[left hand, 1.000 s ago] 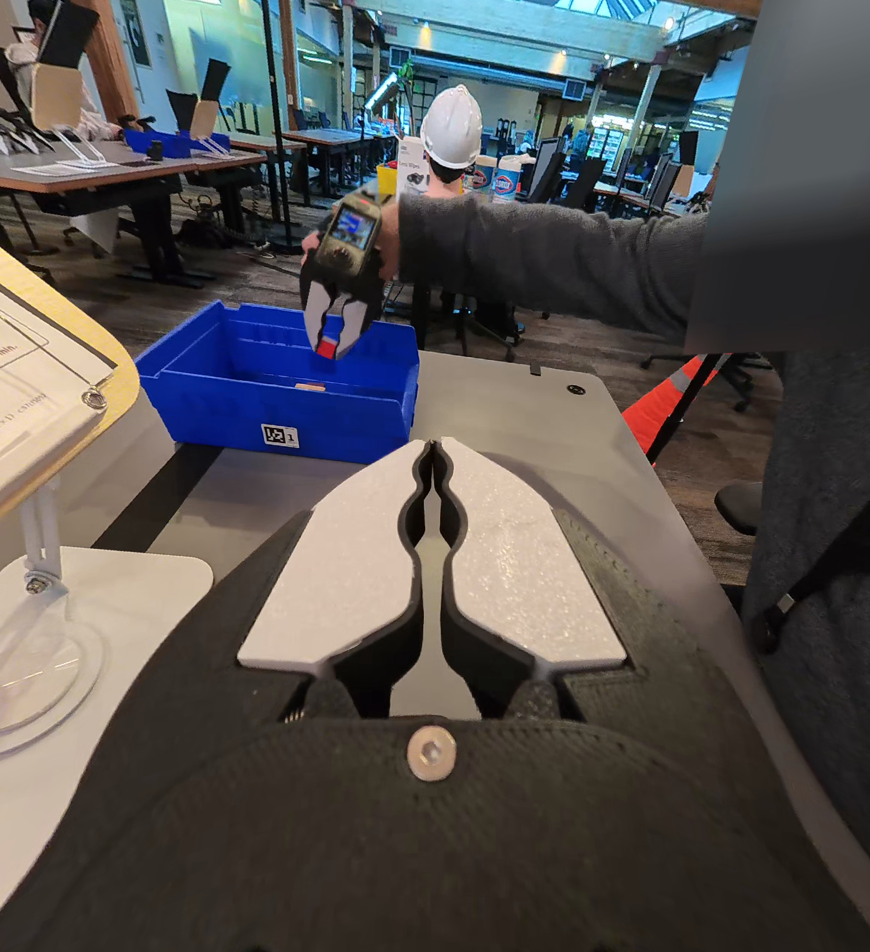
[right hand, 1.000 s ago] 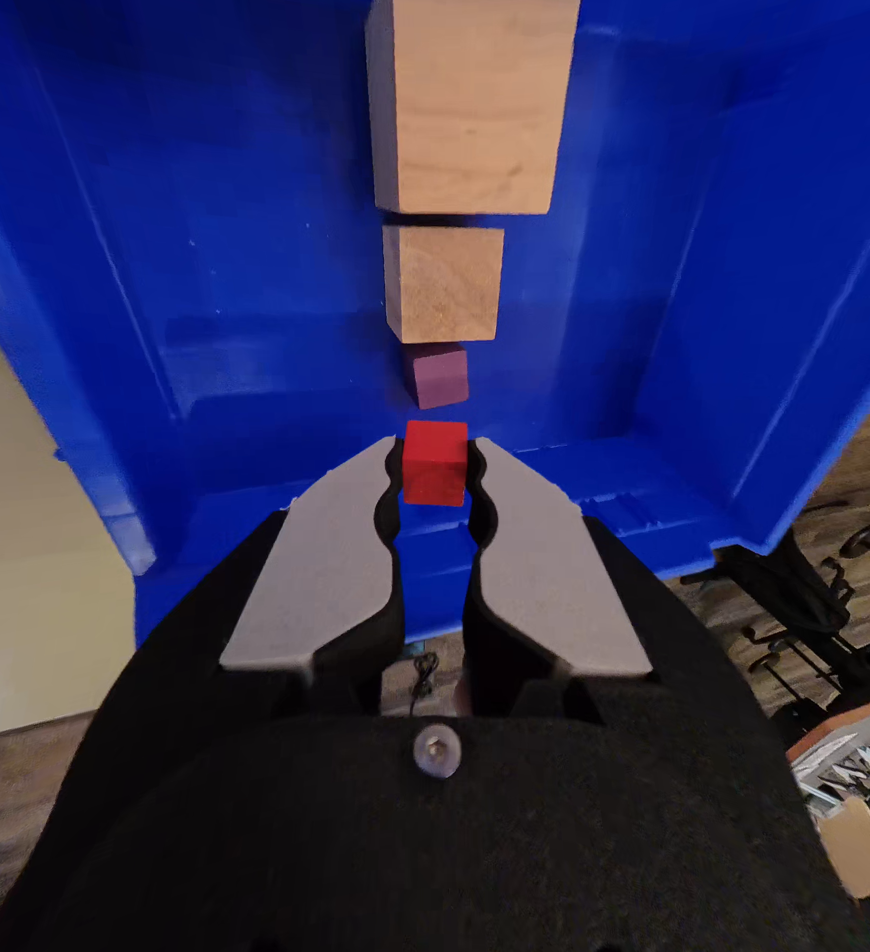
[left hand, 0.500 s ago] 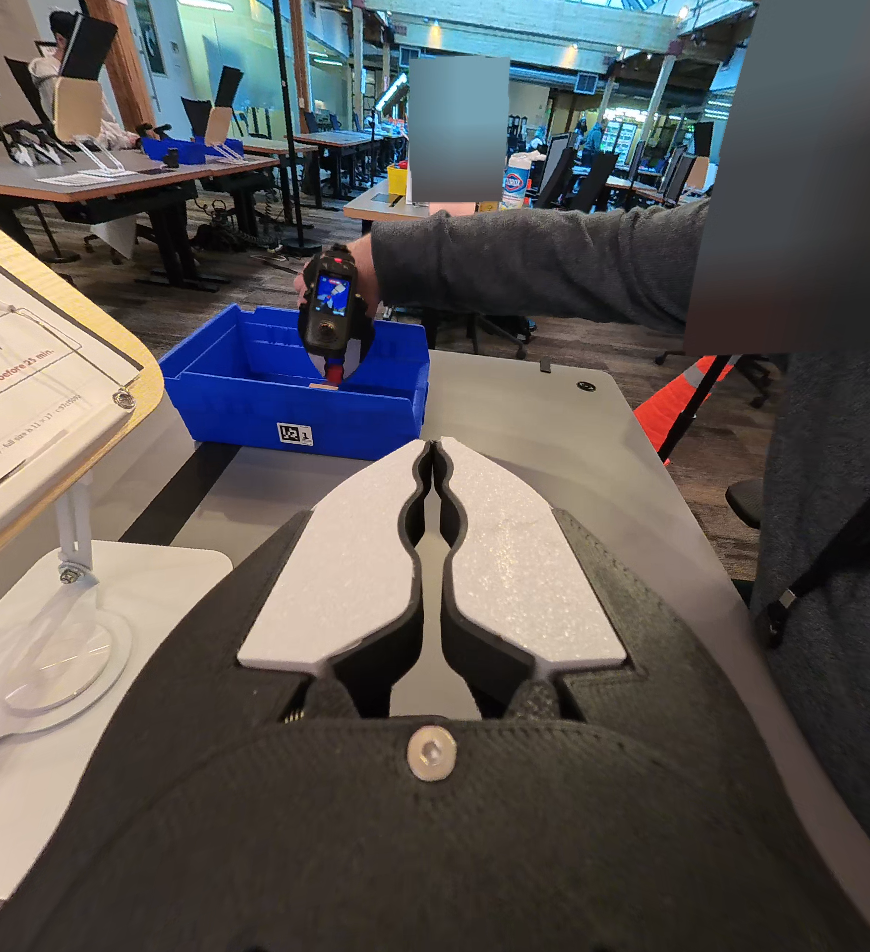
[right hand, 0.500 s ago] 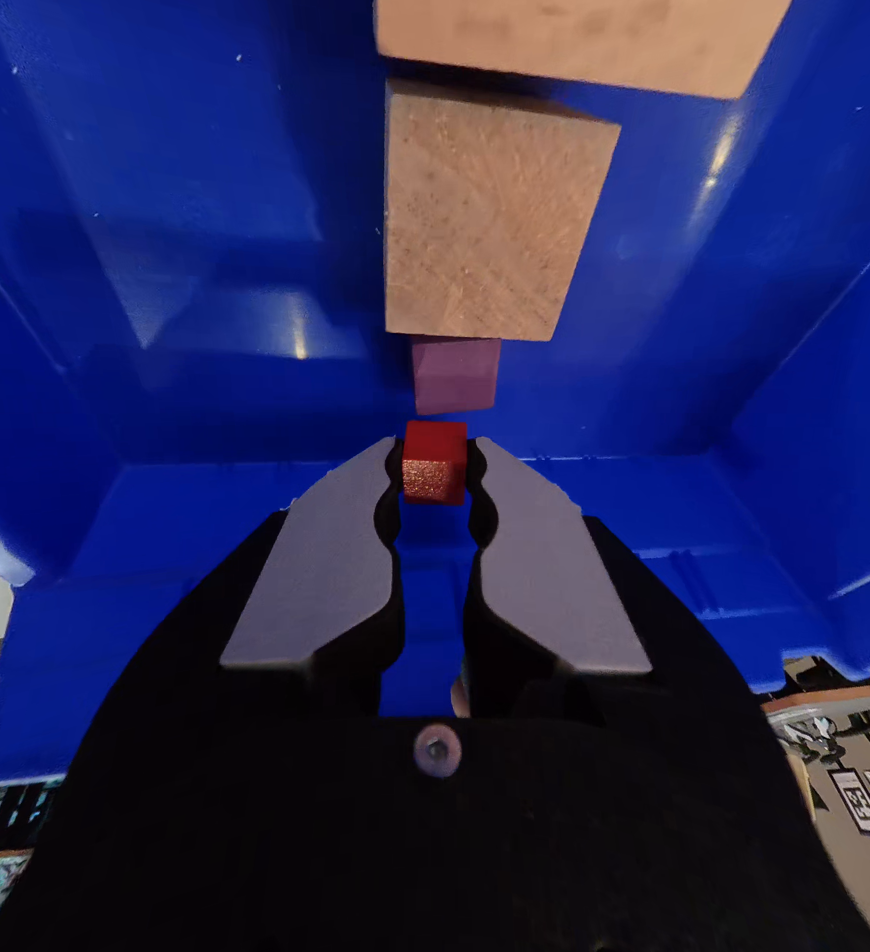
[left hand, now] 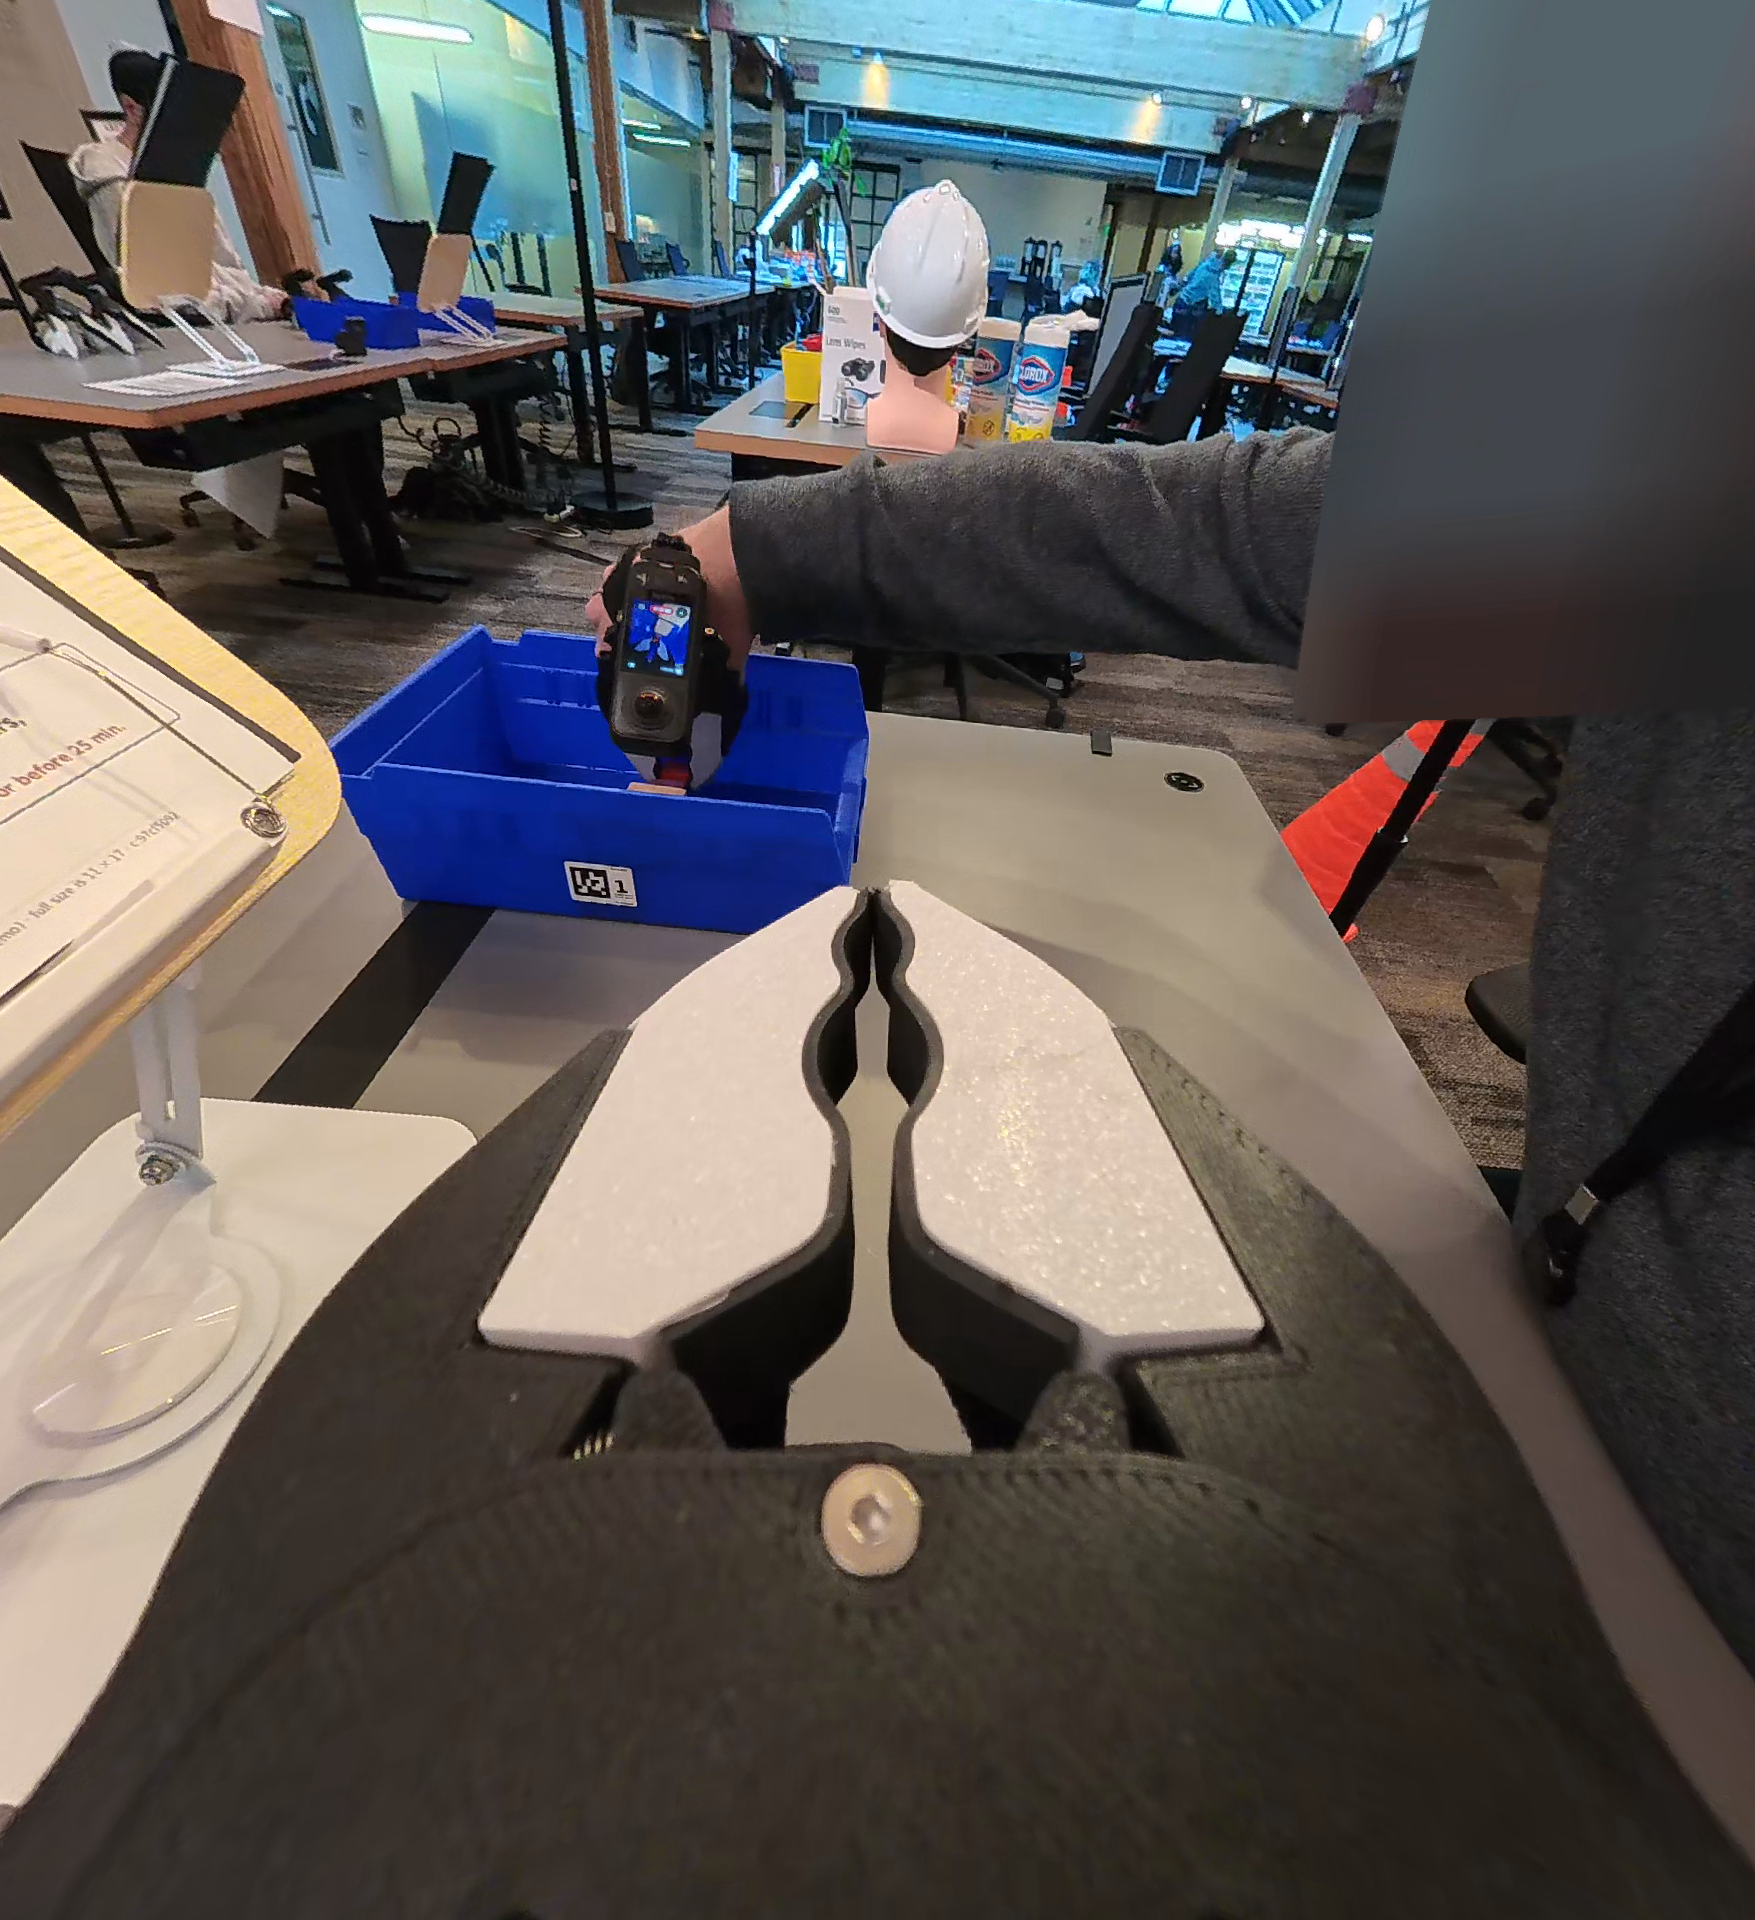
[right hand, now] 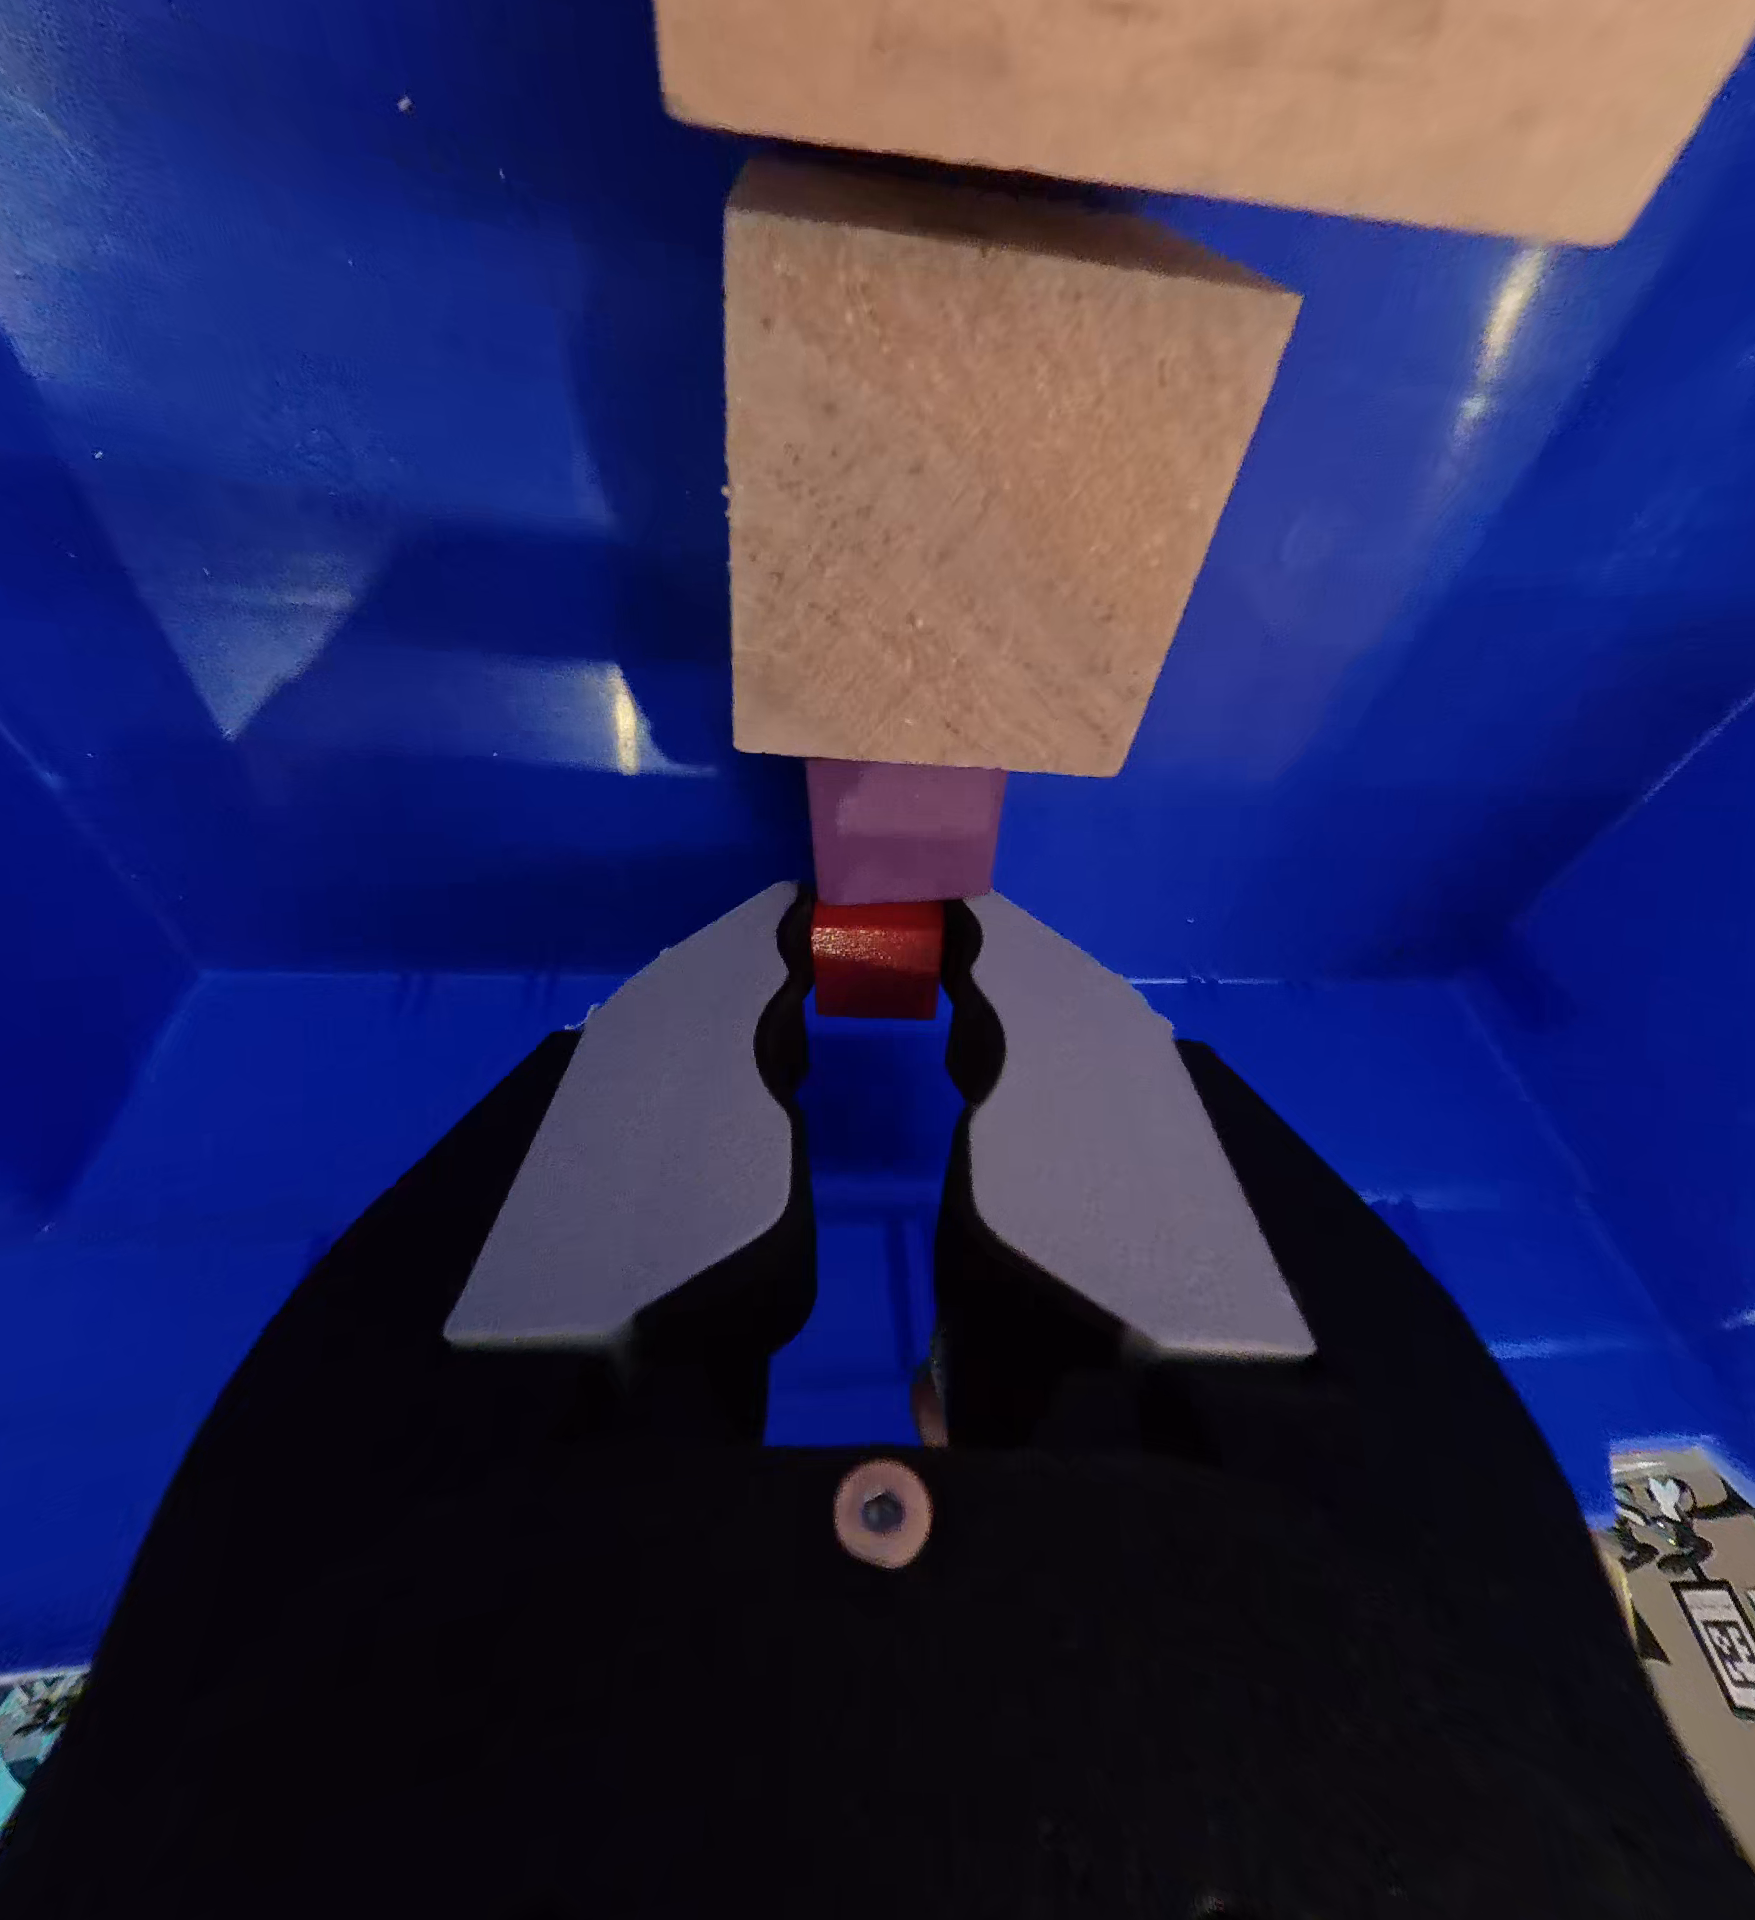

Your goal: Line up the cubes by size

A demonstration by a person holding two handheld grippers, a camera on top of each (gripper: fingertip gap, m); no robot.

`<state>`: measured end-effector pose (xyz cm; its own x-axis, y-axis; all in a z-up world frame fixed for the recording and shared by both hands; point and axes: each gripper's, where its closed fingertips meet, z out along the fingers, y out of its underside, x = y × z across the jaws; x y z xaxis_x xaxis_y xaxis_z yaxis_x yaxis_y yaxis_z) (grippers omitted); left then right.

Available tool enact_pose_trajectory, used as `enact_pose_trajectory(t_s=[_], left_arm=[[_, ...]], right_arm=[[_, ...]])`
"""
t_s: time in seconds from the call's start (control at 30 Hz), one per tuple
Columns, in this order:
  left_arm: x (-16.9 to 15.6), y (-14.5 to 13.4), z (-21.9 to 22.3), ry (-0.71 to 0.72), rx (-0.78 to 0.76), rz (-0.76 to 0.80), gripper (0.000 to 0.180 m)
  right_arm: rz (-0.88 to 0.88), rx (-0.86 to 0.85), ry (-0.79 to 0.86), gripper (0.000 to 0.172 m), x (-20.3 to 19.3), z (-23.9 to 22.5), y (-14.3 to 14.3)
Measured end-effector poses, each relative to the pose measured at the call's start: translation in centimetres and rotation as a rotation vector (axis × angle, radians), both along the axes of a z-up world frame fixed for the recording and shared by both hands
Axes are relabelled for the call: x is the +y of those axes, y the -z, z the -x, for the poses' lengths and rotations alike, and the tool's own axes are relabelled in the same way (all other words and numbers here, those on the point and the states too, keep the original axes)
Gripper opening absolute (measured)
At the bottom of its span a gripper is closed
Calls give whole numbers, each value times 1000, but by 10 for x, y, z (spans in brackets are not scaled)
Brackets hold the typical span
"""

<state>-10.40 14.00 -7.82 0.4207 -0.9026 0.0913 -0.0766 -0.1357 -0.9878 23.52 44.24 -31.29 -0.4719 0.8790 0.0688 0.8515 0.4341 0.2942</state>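
Down inside the blue bin [right hand: 229, 520], the right gripper [right hand: 878, 961] is clamped on a small red cube [right hand: 871, 971], one dark pad pressing each side of it near the fingertips. The jaws stand only as far apart as that cube is wide. Just ahead of the red cube, and touching or nearly touching it, sits a purple cube [right hand: 904, 836], a little larger. Beyond that comes a plain wooden cube [right hand: 966, 499], larger again, and past it a still bigger wooden block [right hand: 1216, 94] whose far part is cut off by the top edge of the view. The four lie in one row running straight away from the fingertips, growing with distance. Whether the red cube rests on the bin floor or hangs just above it cannot be told.

Meanwhile the left gripper [left hand: 873, 902] is closed, its fingertips meeting with nothing between them, and it hovers over the grey counter [left hand: 1060, 852] short of the bin's near wall. From that side, the right gripper shows small and far off, reaching down into the bin from a hand in a grey sleeve [left hand: 1008, 551]; the bin's wall hides most of the cubes, leaving only a sliver of red and tan at the fingertips. A stand holding a printed sheet [left hand: 42, 790] is on the left.
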Motion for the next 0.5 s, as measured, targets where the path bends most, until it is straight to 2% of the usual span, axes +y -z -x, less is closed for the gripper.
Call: enact_pose_trajectory(t_s=[0.5], left_arm=[[1,0,0,3,5,-5,0]], right_arm=[[3,-52,18,24,2,-2,2]])
